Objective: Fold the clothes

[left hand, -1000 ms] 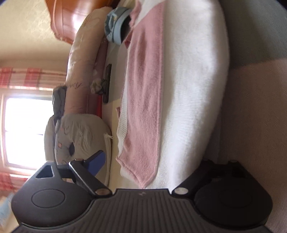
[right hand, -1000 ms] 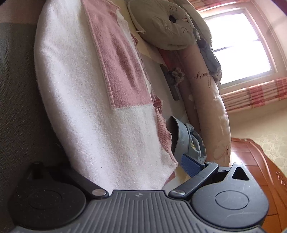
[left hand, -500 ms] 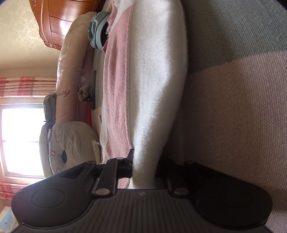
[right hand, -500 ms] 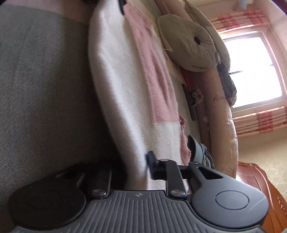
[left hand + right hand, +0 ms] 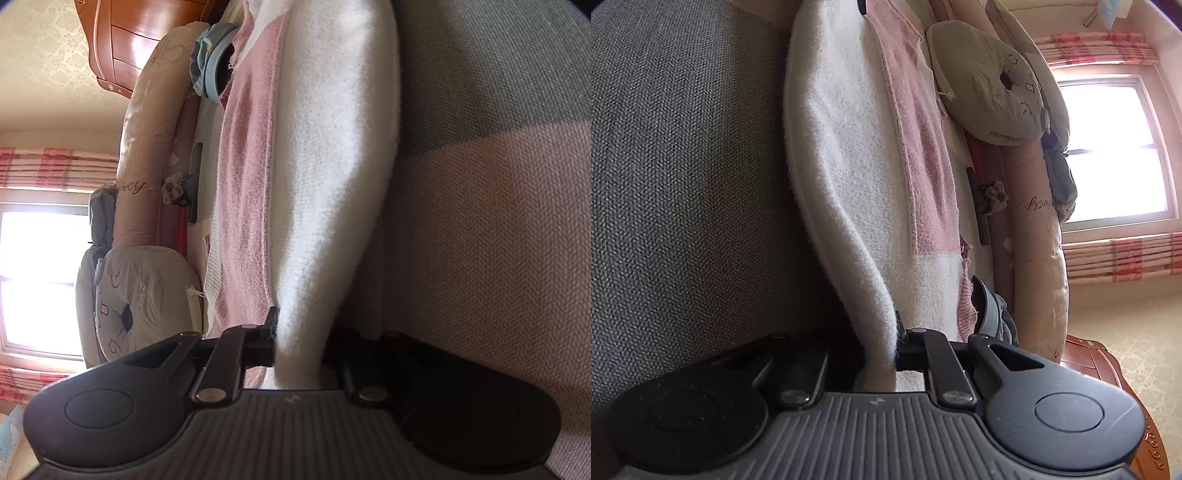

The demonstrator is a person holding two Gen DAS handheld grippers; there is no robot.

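Left wrist view. My left gripper (image 5: 299, 350) has its jaws drawn almost fully together, pinching the white edge of the pink-and-white sweater (image 5: 332, 147); the knit bunches into a narrow ridge between the pads and runs away from them up the picture. The sweater lies on a grey and pinkish woven bedspread (image 5: 498, 221), which shows bare on the picture's right side of the garment. On the sweater's other side sit a beige cat-face cushion (image 5: 144, 295), a long pink bolster (image 5: 147, 140) and a dark flat remote-like object (image 5: 195, 181), the last just beside the garment's pink panel. At the sweater's far end lies a light blue cap (image 5: 210, 62), touching or overlapping the knit; beyond it stands a wooden headboard (image 5: 140, 40).

Right wrist view. My right gripper (image 5: 882, 350) is likewise nearly closed, clamped on the sweater's (image 5: 857, 155) white edge, which rises as a fold out of the pads. The grey bedspread (image 5: 683, 166) lies on the picture's left of the garment; the cat-face cushion (image 5: 990, 85) and bolster (image 5: 1034, 229) lie on its right, toward a bright window (image 5: 1115, 147). The cap (image 5: 988, 310) sits just beside the sweater's near corner, close to my finger.
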